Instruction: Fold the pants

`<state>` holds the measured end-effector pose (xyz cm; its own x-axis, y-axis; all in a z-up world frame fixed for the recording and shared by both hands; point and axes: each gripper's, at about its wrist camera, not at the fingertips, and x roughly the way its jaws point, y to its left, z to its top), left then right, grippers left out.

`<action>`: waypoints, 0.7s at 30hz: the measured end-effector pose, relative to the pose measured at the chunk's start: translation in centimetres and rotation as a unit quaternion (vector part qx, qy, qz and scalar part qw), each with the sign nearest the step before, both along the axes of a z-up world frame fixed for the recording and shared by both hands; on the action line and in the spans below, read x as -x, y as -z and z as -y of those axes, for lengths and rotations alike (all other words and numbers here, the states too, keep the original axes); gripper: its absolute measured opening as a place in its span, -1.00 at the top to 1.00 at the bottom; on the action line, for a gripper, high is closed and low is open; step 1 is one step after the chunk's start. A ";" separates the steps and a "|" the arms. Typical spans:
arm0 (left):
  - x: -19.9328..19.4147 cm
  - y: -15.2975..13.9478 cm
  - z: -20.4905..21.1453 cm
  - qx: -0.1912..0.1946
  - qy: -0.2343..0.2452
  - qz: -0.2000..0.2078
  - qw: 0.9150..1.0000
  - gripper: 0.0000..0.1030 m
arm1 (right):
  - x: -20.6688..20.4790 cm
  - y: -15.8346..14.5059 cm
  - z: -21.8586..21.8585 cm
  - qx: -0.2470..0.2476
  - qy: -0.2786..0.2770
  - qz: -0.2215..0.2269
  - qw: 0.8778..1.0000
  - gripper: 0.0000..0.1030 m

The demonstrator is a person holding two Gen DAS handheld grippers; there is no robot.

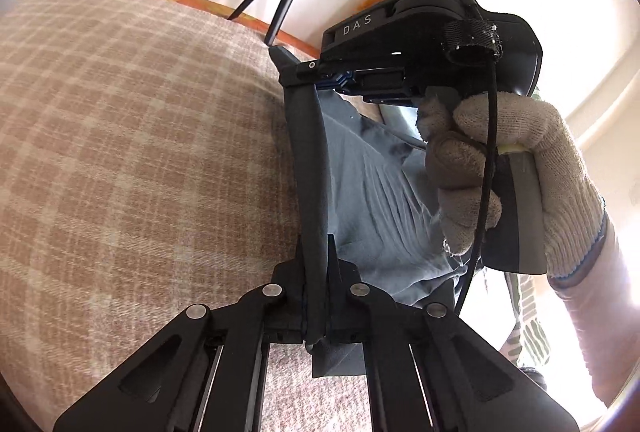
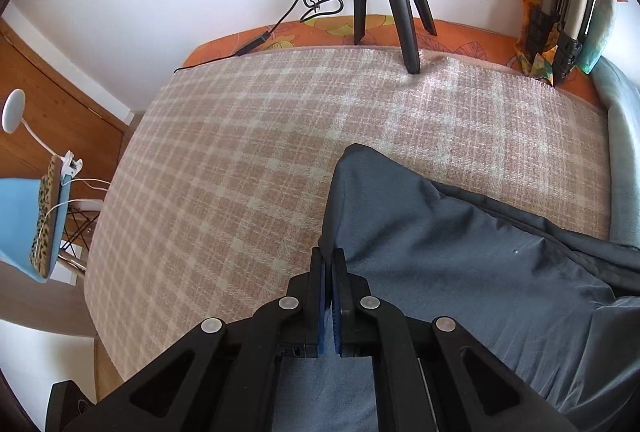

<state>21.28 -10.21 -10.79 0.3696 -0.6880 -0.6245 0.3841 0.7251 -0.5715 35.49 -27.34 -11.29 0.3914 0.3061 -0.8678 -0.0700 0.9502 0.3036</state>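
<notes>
While both jaws pinch pants — blanket beneath.

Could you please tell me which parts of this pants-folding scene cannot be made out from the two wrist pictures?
- Left wrist view: the right claw grips the grey-blue fabric pants; its body and the white knitted glove hide the cloth behind them.
- Right wrist view: the pants run off the lower right edge, so their full shape is unknown.
- Left wrist view: the left claw pinches a fold, hiding the cloth between its pads.
</notes>
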 end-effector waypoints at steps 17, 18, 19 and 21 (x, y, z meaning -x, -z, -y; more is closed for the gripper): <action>0.7 -4.4 -14.2 0.012 -0.151 0.068 0.986 0.94 | -3.9 -2.6 -16.4 -0.053 -0.075 0.046 0.995 1.00; 0.7 -4.7 -15.1 0.012 -0.161 0.072 0.984 0.94 | -4.2 -2.7 -17.5 -0.058 -0.083 0.048 0.994 1.00; 0.5 -5.0 -16.0 0.012 -0.170 0.075 0.983 0.94 | -4.5 -2.9 -18.6 -0.062 -0.090 0.051 0.993 1.00; 0.3 -5.3 -17.5 0.016 -0.187 0.075 0.979 0.94 | -4.9 -3.2 -20.3 -0.070 -0.100 0.054 0.991 1.00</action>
